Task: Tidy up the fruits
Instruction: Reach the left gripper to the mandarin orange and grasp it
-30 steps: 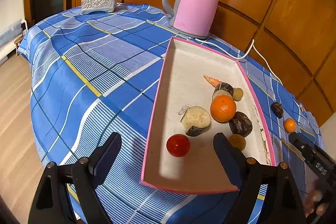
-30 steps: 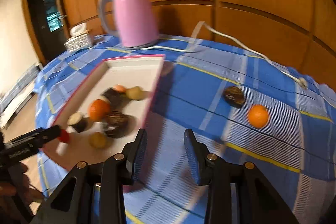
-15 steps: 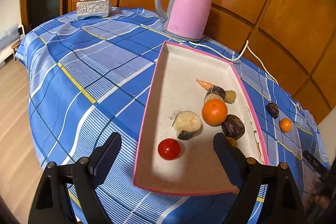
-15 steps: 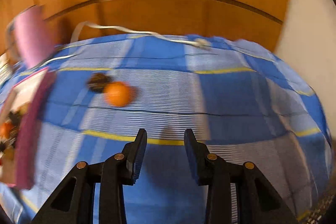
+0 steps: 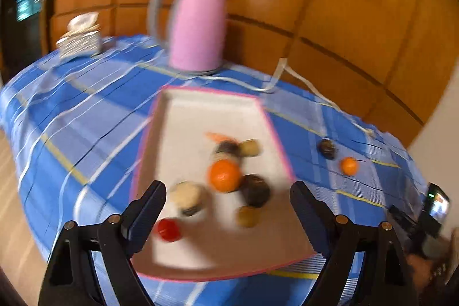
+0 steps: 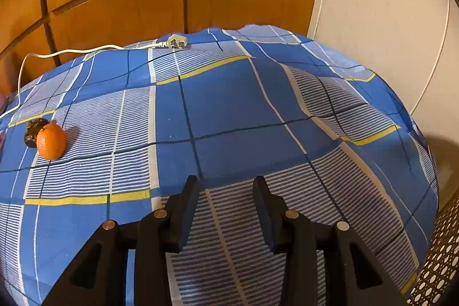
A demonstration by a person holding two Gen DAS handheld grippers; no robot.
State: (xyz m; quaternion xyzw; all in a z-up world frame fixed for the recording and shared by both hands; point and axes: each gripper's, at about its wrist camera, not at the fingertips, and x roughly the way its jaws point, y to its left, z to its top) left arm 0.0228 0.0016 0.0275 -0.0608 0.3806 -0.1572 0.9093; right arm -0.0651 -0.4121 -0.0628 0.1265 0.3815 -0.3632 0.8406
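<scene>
Both grippers empty above the table.
Left gripper [image 5: 228,198] wide open over tray [image 5: 279,146]; right gripper [image 6: 226,191] narrow gap, just widened, orange [image 6: 51,141] far left.

From the left wrist we look down and forward over the pink-rimmed tray [image 5: 282,159] toward the pink kettle [image 5: 198,30] and wood panelling. From the right wrist we face the tablecloth's bare end, right of that tray. Both views share the small orange [image 5: 349,165] [image 6: 51,141] and the dark fruit [image 5: 327,147] [image 6: 32,131] beside it.
</scene>
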